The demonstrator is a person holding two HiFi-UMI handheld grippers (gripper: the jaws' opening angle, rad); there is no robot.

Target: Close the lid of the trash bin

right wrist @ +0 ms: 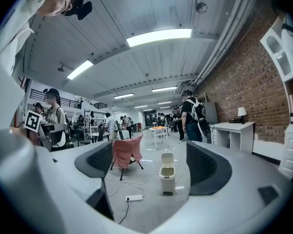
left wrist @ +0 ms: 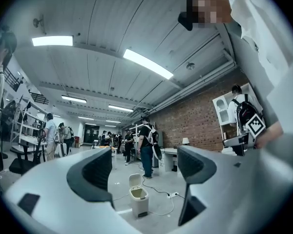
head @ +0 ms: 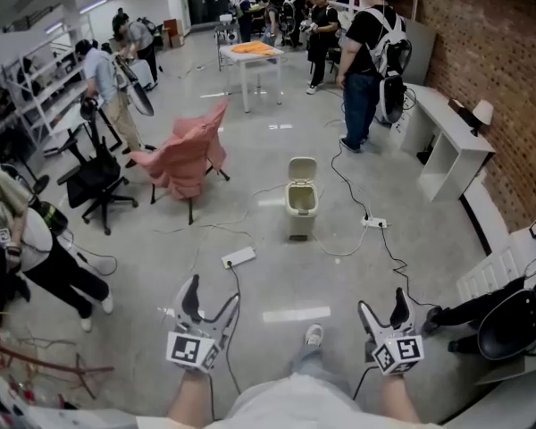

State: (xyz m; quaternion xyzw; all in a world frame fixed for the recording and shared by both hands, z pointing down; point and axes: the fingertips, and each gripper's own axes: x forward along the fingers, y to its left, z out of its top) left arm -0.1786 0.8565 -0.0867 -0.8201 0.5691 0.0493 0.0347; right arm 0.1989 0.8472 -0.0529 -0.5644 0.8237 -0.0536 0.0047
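A small cream pedal trash bin (head: 301, 202) stands on the grey floor in the middle of the head view, its lid (head: 302, 168) tipped up and back. It also shows far off in the left gripper view as the bin (left wrist: 138, 199) and in the right gripper view as the bin (right wrist: 166, 175). My left gripper (head: 209, 302) and right gripper (head: 383, 309) are both held low near my body, well short of the bin. Both are open with nothing between their fingers.
A white power strip (head: 238, 257) and cables lie on the floor between me and the bin. A chair draped in pink cloth (head: 189, 157) stands left of it, a white desk (head: 450, 137) along the brick wall at right. Several people stand beyond.
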